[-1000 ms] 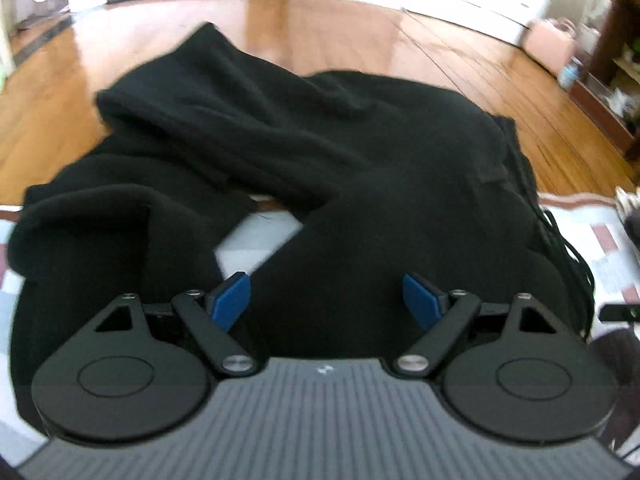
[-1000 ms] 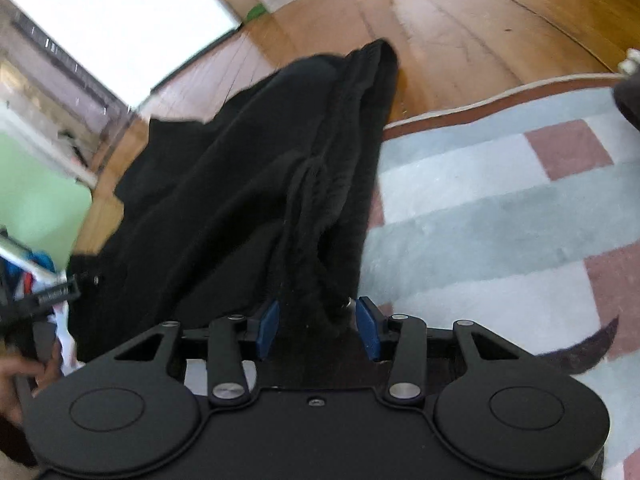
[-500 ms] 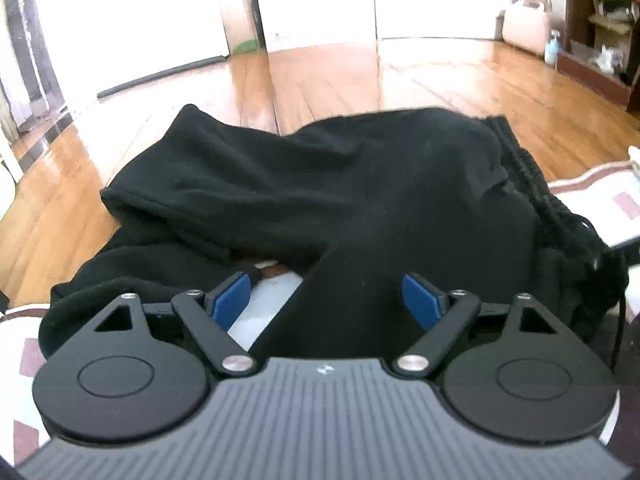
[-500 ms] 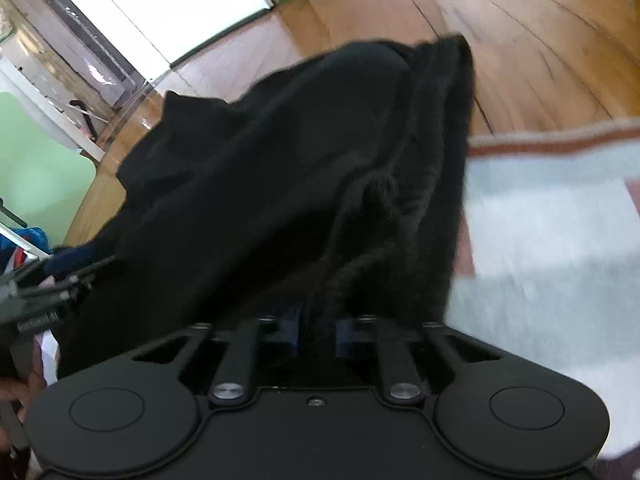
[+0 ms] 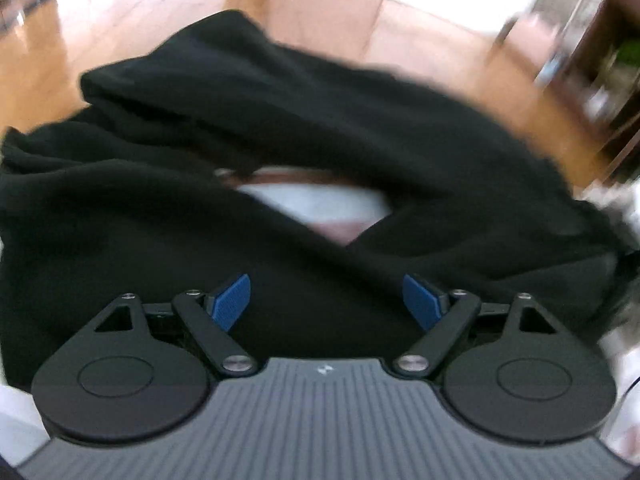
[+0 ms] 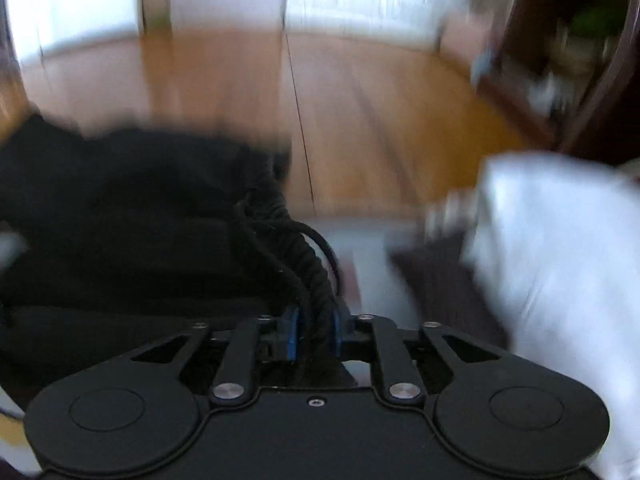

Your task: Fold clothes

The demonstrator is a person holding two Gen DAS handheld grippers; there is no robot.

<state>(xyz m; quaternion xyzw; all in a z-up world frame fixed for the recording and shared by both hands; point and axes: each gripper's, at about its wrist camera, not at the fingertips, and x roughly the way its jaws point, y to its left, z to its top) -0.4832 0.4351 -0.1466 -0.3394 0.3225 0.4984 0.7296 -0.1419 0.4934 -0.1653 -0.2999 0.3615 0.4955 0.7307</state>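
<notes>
A black garment [image 5: 280, 128] lies crumpled across a rug and a wooden floor. My left gripper [image 5: 326, 300] hovers over its near part, open, blue pads wide apart and nothing pinched between them. In the right wrist view the garment [image 6: 120, 220] fills the left side. Its gathered waistband with a cord [image 6: 308, 264] runs into my right gripper [image 6: 314, 330]. The blue pads press on that bunch from both sides, though the jaws are opening slightly. Both views are blurred by motion.
A pale patch of rug [image 5: 320, 204] shows through a gap in the garment. Wooden floor [image 6: 380, 120] stretches beyond it. A white cloth or bag [image 6: 552, 260] lies at the right, and a dark wooden shelf unit [image 6: 580, 60] stands behind it.
My right gripper closed on the waistband bunch and swung to the right with it, so white cloth and shelf came into view. The left gripper stayed open over the garment.
</notes>
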